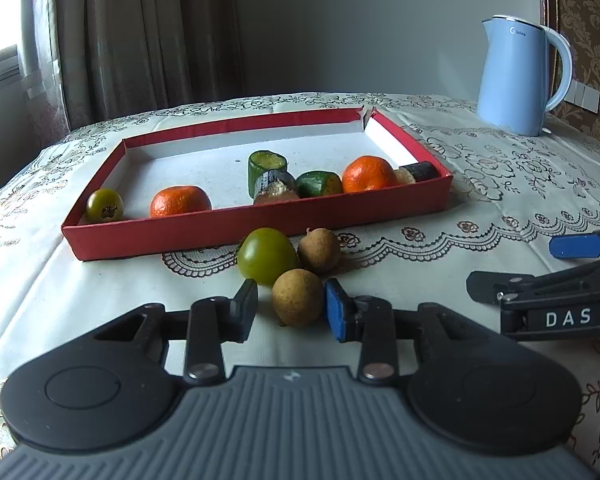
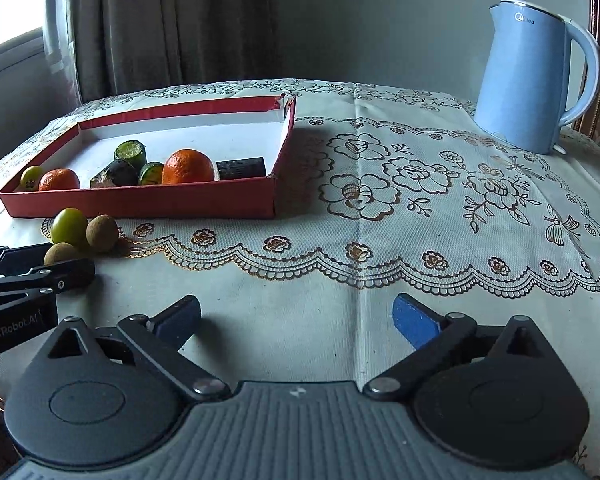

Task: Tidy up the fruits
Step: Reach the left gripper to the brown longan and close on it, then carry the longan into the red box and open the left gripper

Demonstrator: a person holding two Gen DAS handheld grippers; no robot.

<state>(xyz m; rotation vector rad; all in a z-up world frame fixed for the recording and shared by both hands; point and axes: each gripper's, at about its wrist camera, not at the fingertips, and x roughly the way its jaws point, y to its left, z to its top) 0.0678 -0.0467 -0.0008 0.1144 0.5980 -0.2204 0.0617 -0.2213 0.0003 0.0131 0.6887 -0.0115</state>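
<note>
Sitting on the lace-covered surface just in front of a red tray, a brown longan lies between the pads of the left gripper, its skin matte, tan and finely speckled. The right blue pad touches the fruit; whether the left one presses it cannot be told. A second longan and a green fruit crowd just behind it. Inside the tray lie two tangerines, green and dark cut pieces and a small green fruit. The right gripper, angled downward over bare cloth, stands spread wide and empty. A blue kettle stands at the far right.
</note>
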